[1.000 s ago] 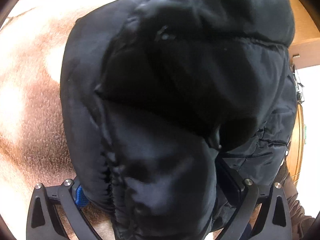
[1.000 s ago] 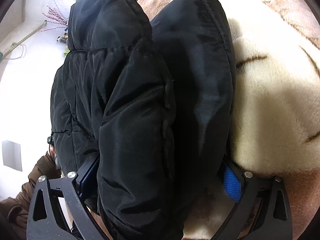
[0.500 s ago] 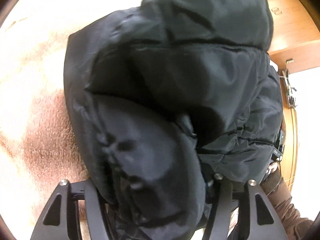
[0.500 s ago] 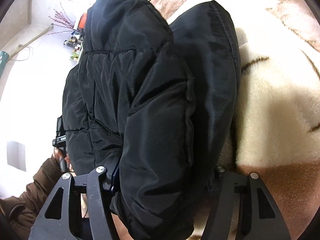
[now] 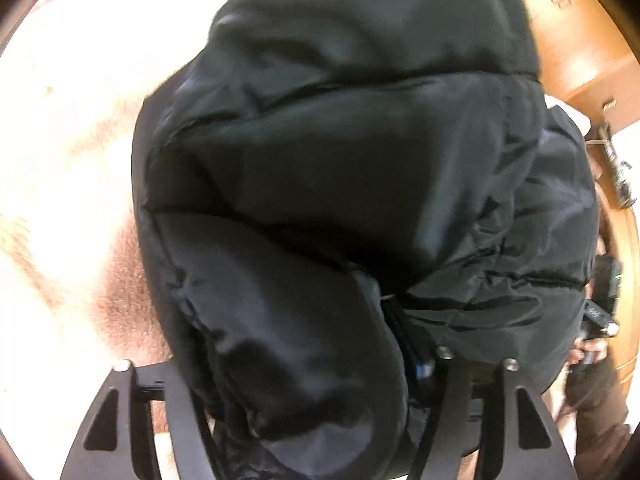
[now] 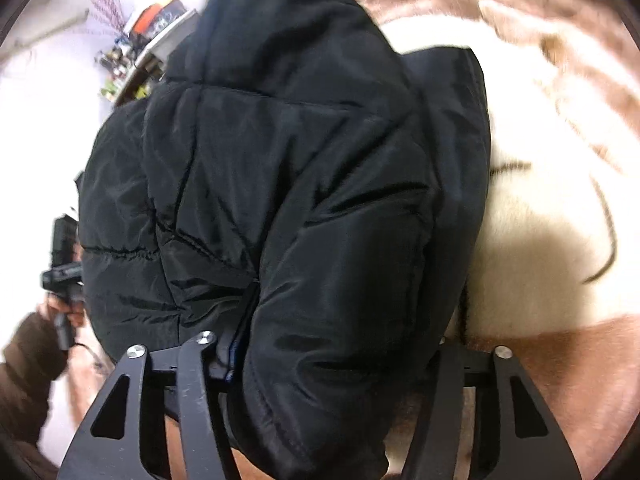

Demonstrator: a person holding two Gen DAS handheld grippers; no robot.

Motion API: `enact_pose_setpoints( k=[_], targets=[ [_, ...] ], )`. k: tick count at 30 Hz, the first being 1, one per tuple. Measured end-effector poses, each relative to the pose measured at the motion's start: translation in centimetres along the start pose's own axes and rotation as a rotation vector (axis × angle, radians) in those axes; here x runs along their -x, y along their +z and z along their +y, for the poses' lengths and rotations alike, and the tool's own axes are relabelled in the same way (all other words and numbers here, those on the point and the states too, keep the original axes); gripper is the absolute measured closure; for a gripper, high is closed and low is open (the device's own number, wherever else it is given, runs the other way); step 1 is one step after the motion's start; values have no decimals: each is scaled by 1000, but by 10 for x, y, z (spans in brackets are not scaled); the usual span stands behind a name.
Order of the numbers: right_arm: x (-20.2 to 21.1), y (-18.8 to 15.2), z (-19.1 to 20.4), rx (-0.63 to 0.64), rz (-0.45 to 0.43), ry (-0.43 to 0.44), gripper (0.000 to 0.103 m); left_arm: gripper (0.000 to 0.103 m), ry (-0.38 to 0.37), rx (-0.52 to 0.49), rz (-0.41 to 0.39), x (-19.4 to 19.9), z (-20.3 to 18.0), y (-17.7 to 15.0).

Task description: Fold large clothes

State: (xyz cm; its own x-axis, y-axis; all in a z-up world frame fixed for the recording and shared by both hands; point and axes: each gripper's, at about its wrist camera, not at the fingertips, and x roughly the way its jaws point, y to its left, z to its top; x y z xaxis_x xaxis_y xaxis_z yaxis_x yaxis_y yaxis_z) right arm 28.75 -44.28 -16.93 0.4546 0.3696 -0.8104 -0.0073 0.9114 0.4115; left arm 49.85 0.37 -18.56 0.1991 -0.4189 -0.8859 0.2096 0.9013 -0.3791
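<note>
A black puffer jacket [image 5: 360, 160] lies bunched on a plush blanket and fills most of both views. In the left wrist view my left gripper [image 5: 308, 372] has a thick padded fold of it between its fingers; the jaws are closing and the fold bulges between the pads. The right wrist view shows the same jacket [image 6: 280, 160] from the other side. My right gripper [image 6: 324, 344] is closing on another puffy fold that fills the gap between its fingers. The pads themselves are mostly hidden by fabric.
The cream and brown plush blanket [image 5: 60, 160] [image 6: 560, 220] spreads under the jacket. Wooden furniture [image 5: 580, 40] stands at the upper right. A cluttered shelf [image 6: 152, 28] is at the far left. A hand in a brown sleeve [image 6: 36, 344] grips a black handle.
Both grippers' jaws have narrowed from wide open onto the jacket's folds. Both have risen a little, and the jacket bulk now sits higher and closer in each view.
</note>
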Motion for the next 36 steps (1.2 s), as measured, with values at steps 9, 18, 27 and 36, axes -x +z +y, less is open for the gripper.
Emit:
enact_pose_setpoints(
  k=[9,18,27,36],
  targets=[
    [16,-9,56,101,-95,-238,65,65,135,-49,-97,17,-53,-26],
    [43,-15,89,189,-204,-365,69,70,116,-78,-191,56,-68,-41],
    [86,-28,123,270,-331,-347,71,72,78,-71,-294,110,-47,-72],
    [87,-29,188,329,-403,-286,71,73,108,-62,-398,162,-14,-112]
  ],
)
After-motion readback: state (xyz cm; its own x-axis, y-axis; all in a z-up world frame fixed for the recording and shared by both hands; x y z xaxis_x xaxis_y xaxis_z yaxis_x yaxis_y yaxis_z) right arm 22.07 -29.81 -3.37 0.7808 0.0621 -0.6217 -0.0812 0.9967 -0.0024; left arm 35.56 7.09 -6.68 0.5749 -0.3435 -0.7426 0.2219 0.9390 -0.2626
